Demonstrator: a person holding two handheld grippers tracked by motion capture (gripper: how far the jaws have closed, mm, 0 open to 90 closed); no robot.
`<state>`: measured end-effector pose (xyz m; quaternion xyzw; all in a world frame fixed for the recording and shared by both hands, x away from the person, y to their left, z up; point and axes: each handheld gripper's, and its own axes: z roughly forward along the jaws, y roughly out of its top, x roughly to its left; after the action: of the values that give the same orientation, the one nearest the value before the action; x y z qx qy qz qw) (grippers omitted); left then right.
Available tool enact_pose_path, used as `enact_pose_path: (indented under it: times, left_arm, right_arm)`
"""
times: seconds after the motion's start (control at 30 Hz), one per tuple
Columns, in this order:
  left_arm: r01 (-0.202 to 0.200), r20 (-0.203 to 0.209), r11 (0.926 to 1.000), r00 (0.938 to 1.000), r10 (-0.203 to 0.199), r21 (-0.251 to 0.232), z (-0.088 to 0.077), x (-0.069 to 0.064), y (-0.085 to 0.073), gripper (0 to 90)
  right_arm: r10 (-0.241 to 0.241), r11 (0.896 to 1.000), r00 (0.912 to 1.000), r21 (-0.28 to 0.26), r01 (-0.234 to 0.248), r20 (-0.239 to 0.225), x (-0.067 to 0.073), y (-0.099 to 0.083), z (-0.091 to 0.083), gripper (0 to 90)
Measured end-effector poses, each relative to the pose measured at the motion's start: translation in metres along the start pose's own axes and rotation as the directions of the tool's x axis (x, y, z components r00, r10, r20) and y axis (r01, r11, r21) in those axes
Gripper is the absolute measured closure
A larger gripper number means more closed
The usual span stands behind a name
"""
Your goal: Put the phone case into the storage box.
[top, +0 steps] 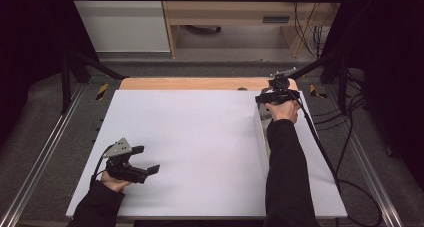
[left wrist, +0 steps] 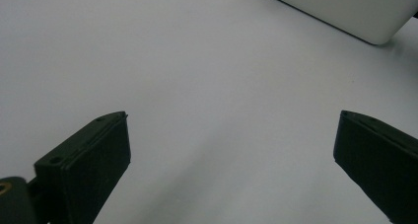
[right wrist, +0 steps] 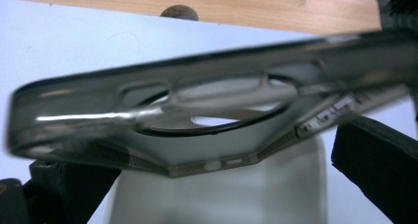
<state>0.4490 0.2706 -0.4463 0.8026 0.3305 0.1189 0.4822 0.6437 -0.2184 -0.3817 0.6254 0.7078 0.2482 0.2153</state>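
A smoky, see-through phone case (right wrist: 98, 115) lies slanted and blurred across the right gripper view, close to the camera, above a white box (right wrist: 222, 199). My right gripper (right wrist: 229, 142) has its jaws spread wide, one on either side below the case; I cannot tell whether they touch it. In the high view this right gripper (top: 270, 98) is at the far right, over the far end of the long white box (top: 261, 137). My left gripper (top: 148, 159) hovers low at the near left, open and holding nothing (left wrist: 234, 115). The box's corner (left wrist: 355, 12) shows far off in the left gripper view.
A white board (top: 200, 147) covers the table, with a wooden edge (top: 190, 83) behind it. A small dark round knob (right wrist: 179, 12) sits at that edge. Metal rails and black cables (top: 345, 157) run along the sides.
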Motion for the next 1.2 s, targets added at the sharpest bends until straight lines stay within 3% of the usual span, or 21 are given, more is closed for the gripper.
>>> enact_pose_path:
  times: [0.2,0.37,0.63,0.77,1.07,1.1,1.2]
  left_arm:
    - [0.0,0.001,1.0,1.0,0.0,0.002,0.001,0.0,0.0,0.3]
    - [-0.002,0.002,1.0,1.0,0.002,0.004,0.001,-0.001,0.0,0.3]
    - [-0.002,0.004,1.0,1.0,0.002,0.004,0.001,0.0,0.0,0.3]
    - [-0.002,0.005,1.0,1.0,0.002,0.003,0.001,0.0,0.0,0.3]
    - [-0.001,0.002,1.0,1.0,0.001,0.004,0.001,0.0,0.0,0.3]
    - [-0.001,0.002,1.0,1.0,0.001,0.003,0.001,0.0,0.0,0.3]
    - [-0.002,-0.002,1.0,1.0,0.002,0.003,0.001,-0.001,0.0,0.3]
  right_arm:
    - [-0.005,0.998,1.0,-0.057,0.005,0.002,-0.002,0.001,-0.008,0.3]
    - [-0.013,0.997,0.9999,-0.072,0.012,-0.004,-0.002,0.002,-0.011,0.3]
    - [-0.052,0.989,0.9983,-0.143,0.048,-0.024,0.007,0.007,-0.02,0.0]
    - [-0.055,0.972,0.9973,-0.231,0.042,-0.049,0.007,0.008,-0.028,0.0]
    - [-0.083,0.949,0.9916,-0.31,0.049,-0.099,0.005,0.007,-0.049,0.0]
    - [-0.1,0.94,0.9891,-0.335,0.058,-0.108,0.006,0.004,-0.055,0.0]
    - [-0.133,0.927,0.9828,-0.367,0.077,-0.129,0.009,-0.001,-0.067,0.0]
